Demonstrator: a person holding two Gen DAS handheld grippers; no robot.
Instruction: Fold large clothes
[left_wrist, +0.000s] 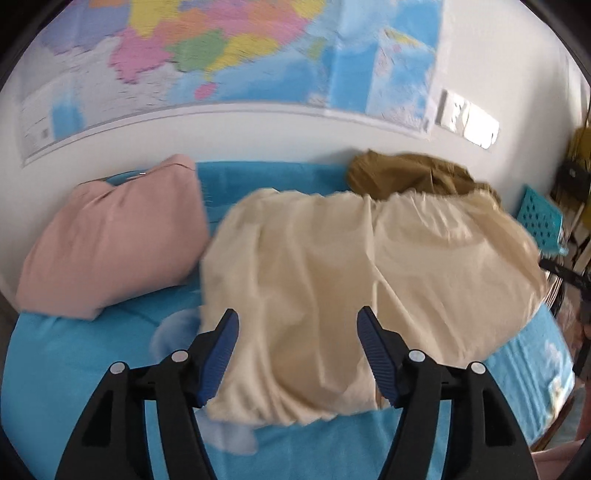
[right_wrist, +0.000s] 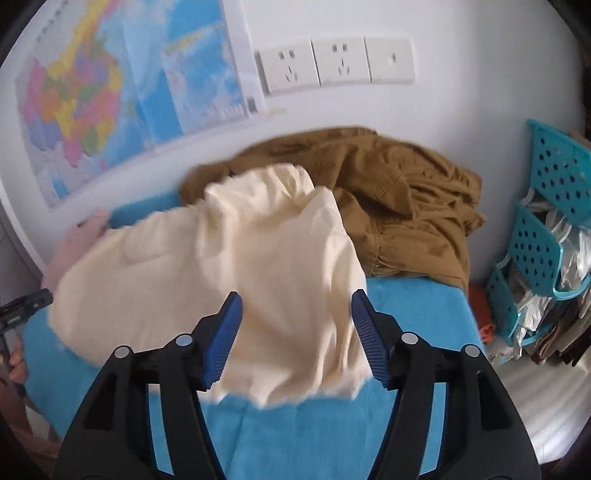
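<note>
A large cream garment lies bunched on the blue-covered table; it also shows in the right wrist view. My left gripper is open, its jaws wide apart just above the cream garment's near part, holding nothing. My right gripper is open too, hovering over the garment's near right edge, empty. A brown garment lies crumpled behind the cream one by the wall, also seen in the left wrist view. A folded pink garment sits at the left.
A map hangs on the white wall behind the table, with wall sockets to its right. A teal perforated rack with bags stands off the table's right end. The other gripper's tip shows at far left.
</note>
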